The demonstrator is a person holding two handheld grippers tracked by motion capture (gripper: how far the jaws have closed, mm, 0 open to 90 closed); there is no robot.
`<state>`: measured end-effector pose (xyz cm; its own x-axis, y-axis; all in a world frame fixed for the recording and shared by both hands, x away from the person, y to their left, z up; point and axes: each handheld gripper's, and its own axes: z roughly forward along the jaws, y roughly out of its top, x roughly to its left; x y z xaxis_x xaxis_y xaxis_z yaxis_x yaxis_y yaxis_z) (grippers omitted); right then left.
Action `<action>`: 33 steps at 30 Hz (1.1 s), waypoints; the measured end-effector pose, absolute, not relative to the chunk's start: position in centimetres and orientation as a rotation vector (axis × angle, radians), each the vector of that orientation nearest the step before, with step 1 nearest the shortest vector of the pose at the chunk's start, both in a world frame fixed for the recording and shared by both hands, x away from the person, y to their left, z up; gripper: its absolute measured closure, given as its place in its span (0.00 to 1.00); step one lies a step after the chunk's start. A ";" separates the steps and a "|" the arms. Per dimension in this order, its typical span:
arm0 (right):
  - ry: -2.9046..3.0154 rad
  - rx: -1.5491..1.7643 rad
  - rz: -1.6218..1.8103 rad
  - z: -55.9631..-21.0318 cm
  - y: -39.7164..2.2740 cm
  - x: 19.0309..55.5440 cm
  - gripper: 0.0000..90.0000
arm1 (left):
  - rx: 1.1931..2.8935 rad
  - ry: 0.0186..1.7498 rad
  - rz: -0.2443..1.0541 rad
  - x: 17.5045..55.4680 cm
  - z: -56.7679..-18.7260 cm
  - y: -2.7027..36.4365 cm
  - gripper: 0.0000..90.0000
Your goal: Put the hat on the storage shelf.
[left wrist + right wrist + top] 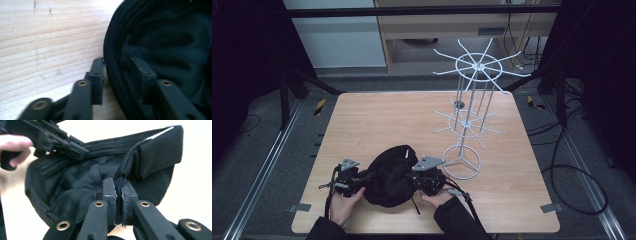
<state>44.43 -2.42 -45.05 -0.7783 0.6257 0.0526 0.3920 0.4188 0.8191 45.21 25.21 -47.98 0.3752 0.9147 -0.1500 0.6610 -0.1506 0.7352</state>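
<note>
Lying on the counter [362, 120] near a white wire rack [469, 120], black cap [389, 175]: right tool [118, 192] is clamping its rim; left tool [117, 67] is straddling the brim, unclenched, needing a firm bite before lifting.

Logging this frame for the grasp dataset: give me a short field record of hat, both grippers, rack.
item: black hat, opening up, on wooden table
right gripper: shut on hat's rim
left gripper: open, fingers straddle the opposite rim, one inside, one outside
rack: white wire stand, upright, right of hat, hooks bare
</note>
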 end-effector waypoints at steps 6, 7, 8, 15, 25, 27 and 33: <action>2.424 0.901 1.276 -45.5 -2.2 44.3 0.94 | 1.832 1.297 0.435 44.5 -45.6 25.0 0.57; 2.428 0.901 1.273 -45.5 -2.1 44.2 0.94 | 1.824 1.281 0.428 44.4 -45.2 24.8 0.56; 2.428 0.905 1.273 -45.6 -2.0 44.2 0.94 | 1.815 1.263 0.425 44.3 -44.7 24.6 0.55; 2.426 0.917 1.278 -46.0 -1.9 44.1 0.94 | 1.831 1.172 0.391 44.4 -42.9 22.0 0.51; 2.421 0.901 1.302 -46.0 -1.8 43.8 0.94 | 1.852 1.168 0.336 46.5 -42.6 19.0 0.45; 2.422 0.900 1.305 -46.0 -1.7 43.8 0.94 | 1.859 1.170 0.330 46.7 -42.7 18.5 0.44; 2.424 0.900 1.299 -46.1 -1.6 43.8 0.93 | 1.869 1.210 0.314 47.4 -43.0 17.4 0.43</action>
